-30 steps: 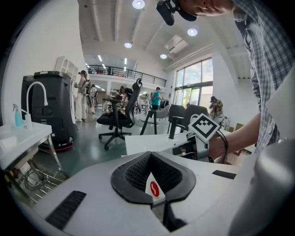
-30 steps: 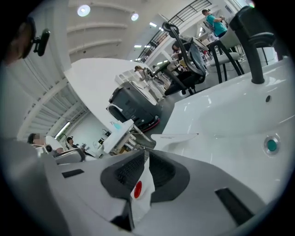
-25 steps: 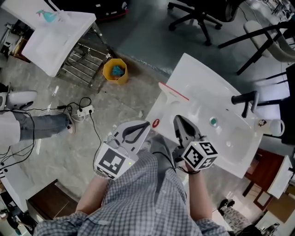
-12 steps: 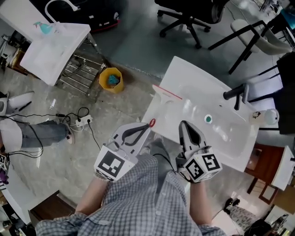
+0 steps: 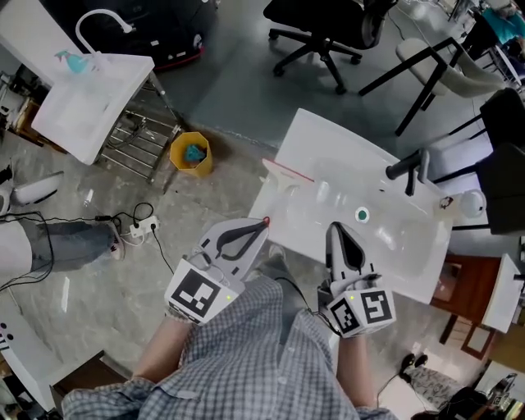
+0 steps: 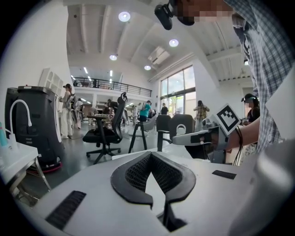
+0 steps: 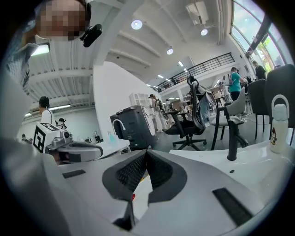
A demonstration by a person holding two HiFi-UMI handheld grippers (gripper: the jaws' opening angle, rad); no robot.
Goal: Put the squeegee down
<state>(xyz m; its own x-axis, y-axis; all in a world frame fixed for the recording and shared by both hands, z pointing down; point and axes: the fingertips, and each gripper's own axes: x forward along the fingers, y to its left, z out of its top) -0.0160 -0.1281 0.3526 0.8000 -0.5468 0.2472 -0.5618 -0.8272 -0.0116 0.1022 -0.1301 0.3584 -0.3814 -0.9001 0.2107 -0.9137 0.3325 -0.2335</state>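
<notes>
Open lab hall: office chairs (image 5: 320, 33), test sinks (image 5: 312, 139).

Two white sink counters (image 5: 328, 135) (image 5: 66, 115) are counted, fitted with one black faucet (image 5: 406, 168) and one white faucet (image 5: 89, 15). One red-edged white squeegee (image 5: 287, 172), one yellow plastic bucket (image 5: 190, 154) and one white bottle (image 5: 473, 203) are seen. Two white grippers are held: left gripper (image 5: 262, 222), right gripper (image 5: 335, 227).

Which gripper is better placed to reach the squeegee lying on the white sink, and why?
Left. The left gripper points at the left end of the sink, where the squeegee lies; the right gripper sits toward the tap. Both have jaws shut and empty, so either must open first.
</notes>
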